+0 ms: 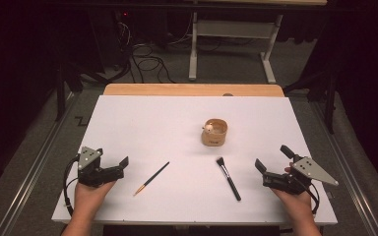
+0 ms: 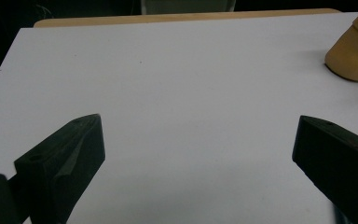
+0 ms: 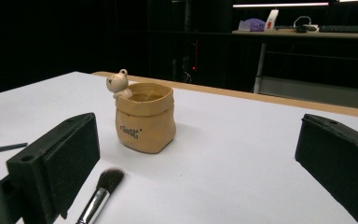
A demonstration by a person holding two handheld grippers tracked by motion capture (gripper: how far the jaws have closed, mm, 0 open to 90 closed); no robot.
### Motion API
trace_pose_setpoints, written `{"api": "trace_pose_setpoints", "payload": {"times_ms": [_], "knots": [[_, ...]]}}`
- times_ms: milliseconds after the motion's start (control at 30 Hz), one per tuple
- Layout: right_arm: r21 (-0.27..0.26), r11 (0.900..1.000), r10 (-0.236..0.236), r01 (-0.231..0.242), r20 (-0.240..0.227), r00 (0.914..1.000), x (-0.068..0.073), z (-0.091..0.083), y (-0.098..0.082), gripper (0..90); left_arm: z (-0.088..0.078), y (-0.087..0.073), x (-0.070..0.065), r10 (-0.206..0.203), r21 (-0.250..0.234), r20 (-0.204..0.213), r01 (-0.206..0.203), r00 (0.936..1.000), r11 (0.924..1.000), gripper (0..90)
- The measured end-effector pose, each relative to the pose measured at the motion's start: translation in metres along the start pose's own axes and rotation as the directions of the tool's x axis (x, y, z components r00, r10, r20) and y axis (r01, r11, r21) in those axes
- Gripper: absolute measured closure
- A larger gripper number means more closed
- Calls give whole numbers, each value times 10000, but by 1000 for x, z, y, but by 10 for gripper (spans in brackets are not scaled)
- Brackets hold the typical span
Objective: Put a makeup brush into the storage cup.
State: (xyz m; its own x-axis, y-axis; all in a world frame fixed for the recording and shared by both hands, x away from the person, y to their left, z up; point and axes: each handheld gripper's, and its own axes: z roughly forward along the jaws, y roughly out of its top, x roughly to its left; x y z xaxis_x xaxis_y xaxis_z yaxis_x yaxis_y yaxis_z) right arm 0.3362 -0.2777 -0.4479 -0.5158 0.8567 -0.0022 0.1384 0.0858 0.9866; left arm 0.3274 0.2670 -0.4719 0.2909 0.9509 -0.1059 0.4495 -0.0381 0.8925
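A tan pot [image 1: 214,132] shaped like a small sack, with a little bear figure on its rim, stands upright near the middle of the white table top [image 1: 147,123]. A makeup brush [image 1: 228,178] with a black handle lies in front of it. A thin paintbrush [image 1: 151,178] lies to the left. My left gripper [image 1: 112,158] rests open at the front left, left of the paintbrush. My right gripper [image 1: 272,157] rests open at the front right, beside the makeup brush. The right gripper view has the pot [image 3: 145,119] and brush bristles [image 3: 107,179] ahead of the wide-apart jaws.
A wooden strip [image 1: 192,89] borders the table's far edge. Beyond it stand a white desk frame [image 1: 231,44] and cables on the floor. In the left gripper view the pot [image 2: 354,51] sits at the upper right, with bare white surface [image 2: 191,93] between the jaws.
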Motion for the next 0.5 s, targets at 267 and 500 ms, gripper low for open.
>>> {"api": "trace_pose_setpoints", "payload": {"times_ms": [267,500], "knots": [[33,10000,-3,3,-10,10000,0,1,-1,5,2,1,-1,312,641,-179,-300,9994,9975,38],[69,10000,32,-32,22,10000,-1,1,-2,5,5,1,-3,426,1360,-226,-392,9988,9899,40]]}}
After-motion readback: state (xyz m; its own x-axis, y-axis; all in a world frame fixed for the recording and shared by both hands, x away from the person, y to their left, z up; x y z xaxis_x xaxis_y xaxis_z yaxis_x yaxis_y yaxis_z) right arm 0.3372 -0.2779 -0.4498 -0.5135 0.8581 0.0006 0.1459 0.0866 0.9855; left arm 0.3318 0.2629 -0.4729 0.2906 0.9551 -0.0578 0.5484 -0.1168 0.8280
